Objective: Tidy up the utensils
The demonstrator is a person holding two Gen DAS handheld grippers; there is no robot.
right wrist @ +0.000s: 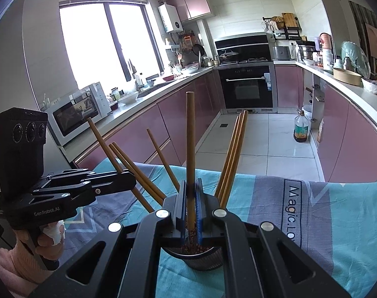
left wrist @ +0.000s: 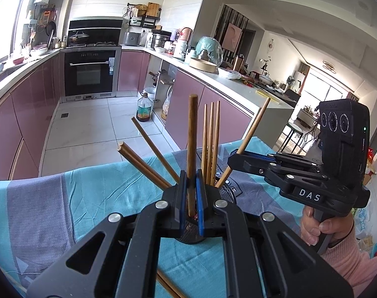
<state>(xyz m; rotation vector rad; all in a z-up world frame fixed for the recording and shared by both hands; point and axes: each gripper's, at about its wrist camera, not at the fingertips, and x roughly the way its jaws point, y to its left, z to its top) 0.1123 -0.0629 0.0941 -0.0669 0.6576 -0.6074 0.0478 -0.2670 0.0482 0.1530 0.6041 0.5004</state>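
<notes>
Chopstick (left wrist: pixel 192 149) stands clamped between left gripper (left wrist: pixel 191 198) fingers, over holder (left wrist: pixel 227 192).

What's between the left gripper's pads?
One upright chopstick, clamped in the left gripper over the holder; left wrist view shows it.

Brown wooden chopsticks (right wrist: pixel 190 149), black mesh holder (right wrist: pixel 208 258). Cloth (left wrist: pixel 89 198) teal with grey bands, dark lettering on it. Black grippers, blue pads (left wrist: pixel 200 198). Cabinets (right wrist: pixel 350 134) glossy mauve-pink, oven (right wrist: pixel 246 88) black, floor tiles (left wrist: pixel 89 124) white. Pink knit sleeve (left wrist: pixel 350 260).
</notes>
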